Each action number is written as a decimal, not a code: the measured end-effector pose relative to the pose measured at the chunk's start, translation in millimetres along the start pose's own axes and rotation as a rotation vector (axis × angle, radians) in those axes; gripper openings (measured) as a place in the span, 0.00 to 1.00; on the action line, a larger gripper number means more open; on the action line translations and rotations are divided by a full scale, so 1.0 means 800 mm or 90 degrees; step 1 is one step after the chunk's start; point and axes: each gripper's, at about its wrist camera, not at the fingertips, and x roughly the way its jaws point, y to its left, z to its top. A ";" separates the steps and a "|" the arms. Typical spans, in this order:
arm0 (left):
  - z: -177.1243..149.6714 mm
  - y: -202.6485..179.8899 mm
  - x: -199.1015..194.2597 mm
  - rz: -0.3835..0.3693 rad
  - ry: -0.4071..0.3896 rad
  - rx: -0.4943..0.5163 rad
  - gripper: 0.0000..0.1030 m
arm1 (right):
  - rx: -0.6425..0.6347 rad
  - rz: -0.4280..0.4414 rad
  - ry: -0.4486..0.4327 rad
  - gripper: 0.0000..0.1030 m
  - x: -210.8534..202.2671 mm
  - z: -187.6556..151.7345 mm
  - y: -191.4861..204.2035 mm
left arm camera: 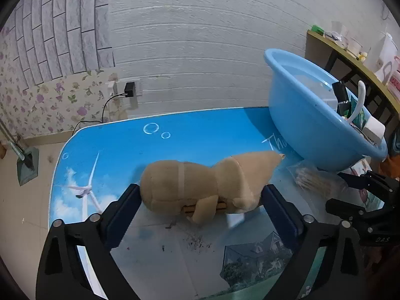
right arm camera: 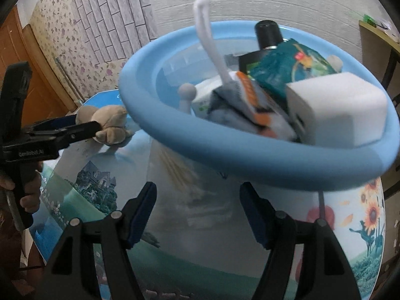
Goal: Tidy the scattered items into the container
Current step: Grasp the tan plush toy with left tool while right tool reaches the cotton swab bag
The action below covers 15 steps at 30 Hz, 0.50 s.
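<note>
A tan plush toy (left arm camera: 200, 187) lies on its side on the picture-printed table (left arm camera: 120, 150). My left gripper (left arm camera: 202, 200) is open around it, one finger at each end, and the toy does not look squeezed. The right wrist view shows the same plush toy (right arm camera: 112, 122) between the fingers of the left gripper (right arm camera: 85, 122). A blue basin (left arm camera: 300, 115) stands tilted at the right, holding a white sponge block (right arm camera: 337, 110), a black-capped bottle (right arm camera: 268, 35), a teal packet (right arm camera: 287, 67) and other items. My right gripper (right arm camera: 198, 212) is open below the basin (right arm camera: 250, 160), with nothing between its fingers.
A clear bag of thin wooden sticks (left arm camera: 317, 177) lies by the basin's foot, just ahead of the right gripper (left arm camera: 345, 192). Dark crumbs (left arm camera: 197, 242) dot the table. A shelf with cups (left arm camera: 350, 50) stands at the back right. A dustpan (left arm camera: 27, 165) sits on the floor at left.
</note>
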 end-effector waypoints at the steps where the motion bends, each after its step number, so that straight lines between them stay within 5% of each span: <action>1: 0.000 0.001 0.000 -0.002 -0.001 0.000 0.95 | 0.002 0.002 0.000 0.66 0.001 0.000 0.000; 8: -0.003 0.002 -0.003 -0.011 -0.004 0.012 0.88 | 0.004 0.034 -0.003 0.33 -0.001 0.000 0.000; 15: -0.017 -0.010 -0.021 -0.024 0.000 0.024 0.82 | 0.007 0.056 -0.006 0.19 -0.009 0.000 0.003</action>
